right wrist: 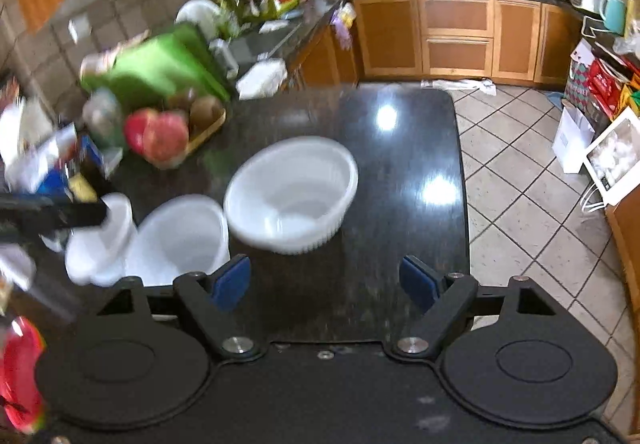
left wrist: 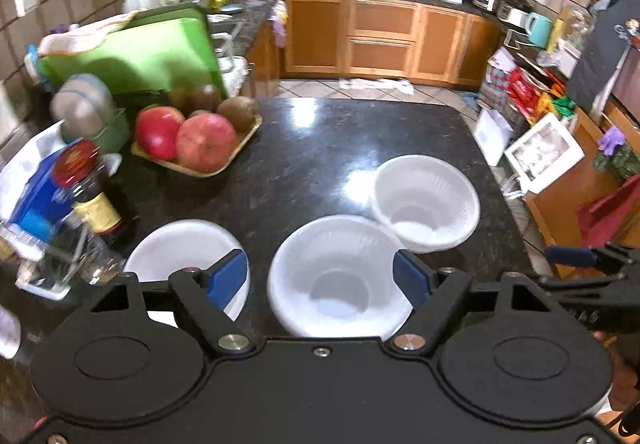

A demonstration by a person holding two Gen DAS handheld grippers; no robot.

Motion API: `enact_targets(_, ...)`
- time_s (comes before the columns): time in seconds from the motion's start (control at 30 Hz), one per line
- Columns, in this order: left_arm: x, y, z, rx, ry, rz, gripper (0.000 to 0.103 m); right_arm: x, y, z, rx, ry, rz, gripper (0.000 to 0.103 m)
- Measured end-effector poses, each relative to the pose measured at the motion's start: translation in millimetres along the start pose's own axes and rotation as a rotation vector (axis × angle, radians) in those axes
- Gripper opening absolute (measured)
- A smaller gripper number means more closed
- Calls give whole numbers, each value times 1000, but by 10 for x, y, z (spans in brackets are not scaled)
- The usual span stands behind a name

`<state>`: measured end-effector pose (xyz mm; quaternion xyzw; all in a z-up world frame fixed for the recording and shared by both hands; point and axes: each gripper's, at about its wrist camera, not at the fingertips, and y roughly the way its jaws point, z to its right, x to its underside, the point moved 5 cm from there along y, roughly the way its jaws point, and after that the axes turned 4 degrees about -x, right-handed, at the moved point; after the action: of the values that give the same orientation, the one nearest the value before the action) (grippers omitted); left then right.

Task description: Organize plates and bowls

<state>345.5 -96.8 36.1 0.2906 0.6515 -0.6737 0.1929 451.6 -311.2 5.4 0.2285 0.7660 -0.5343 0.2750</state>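
Note:
Three white bowls sit on the black granite counter (left wrist: 320, 140). In the left wrist view the middle bowl (left wrist: 338, 276) lies between the wide-open blue-padded fingers of my left gripper (left wrist: 320, 280). A left bowl (left wrist: 184, 252) sits partly behind the left finger. A ribbed bowl (left wrist: 426, 200) stands further right, touching the middle bowl's rim. In the right wrist view my right gripper (right wrist: 326, 282) is open and empty above bare counter (right wrist: 400, 172). The ribbed bowl (right wrist: 292, 192) is ahead of it, another bowl (right wrist: 180, 240) to its left. The right gripper shows at the right edge of the left wrist view (left wrist: 576, 256).
A tray of red apples and kiwis (left wrist: 196, 140) sits at the back left. A dark sauce bottle (left wrist: 92, 192), a glass (left wrist: 68, 256) and a blue box (left wrist: 36, 200) crowd the left side. A green board (left wrist: 136, 52) stands behind. The counter's right edge drops to tiled floor (right wrist: 520, 184).

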Motion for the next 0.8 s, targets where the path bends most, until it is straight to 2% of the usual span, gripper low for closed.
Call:
enact_targets(0.13,-180,138,94,1,36,3,77,-232,74,26,2,56,12,84)
enact_targets(0.23,-277,278,171,17,56,-14,76,-340,219,58,15,75,-10,77)
enact_targets(0.4,-406,606,263,72,76,-73,65,-410,464,97,27,96,-31,65)
enact_targets(0.53,-481,852,302,73,102,-102,59,-459,628,110,49,75,-40,63)
enact_targets(0.6,-512,985,318,76,115,-125,59,-482,712,133,62,72,-52,57)
enact_targets(0.67,-524,1088,328,82,120,-145,58,-475,799,163,63,84,-77,56)
enact_targets(0.8,-513,1213,374,98,127,-174,55,-440,916,221,72,94,-119,49)
